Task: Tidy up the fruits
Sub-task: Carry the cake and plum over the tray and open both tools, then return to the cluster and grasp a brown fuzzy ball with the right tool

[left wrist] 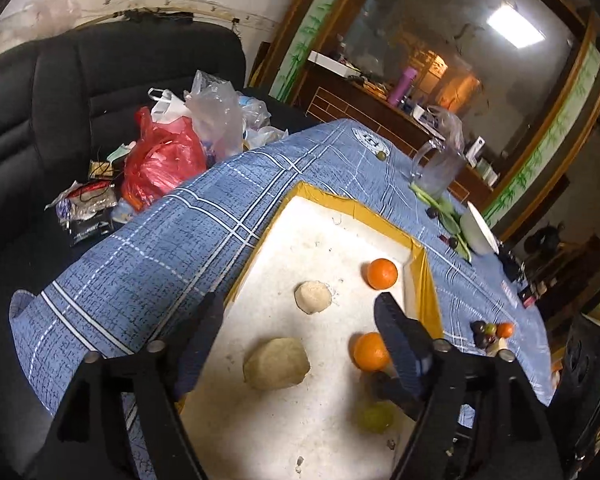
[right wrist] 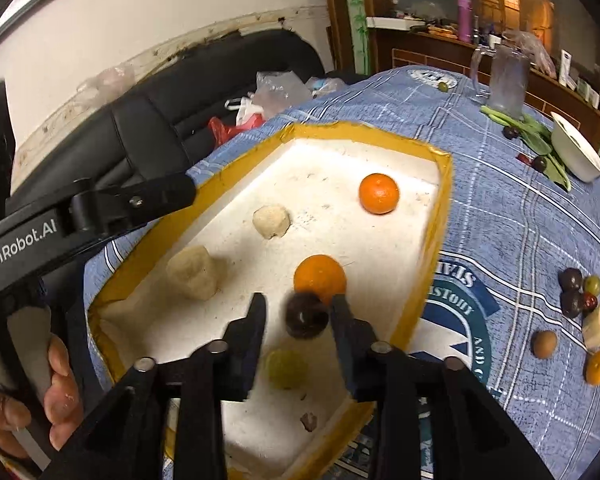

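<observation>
Spanning the middle of both views is a shallow white foam tray (right wrist: 340, 152) with a yellow taped rim, set on a blue plaid tablecloth (right wrist: 520, 240). Left of the tray lies a black padded sofa (left wrist: 60, 92) piled with crinkled plastic bags (left wrist: 168, 156). Inside the tray, from left, sit two rough, pale, lumpy pieces (right wrist: 194, 272) (right wrist: 271, 221), a blurred yellow-green round fruit (right wrist: 286, 368), and two smooth oranges (right wrist: 320, 278) (right wrist: 379, 193). The right gripper (right wrist: 298, 320) stands partly open over the tray; a dark round fruit (right wrist: 306, 316) lies between its fingers, against the right one, though a firm hold cannot be confirmed. The left gripper (left wrist: 296, 320) hangs wide open above the tray, holding nothing. Right of the tray, a cluster of loose fruit (right wrist: 588, 300) rests on the cloth, with a white bowl (right wrist: 578, 152) and a clear pitcher (right wrist: 508, 80) beyond. Only the right wrist view shows the dark fruit, the hand (right wrist: 56, 400) on the left gripper's handle, and the printed emblem on the cloth; only the left wrist view shows the full bag pile.
</observation>
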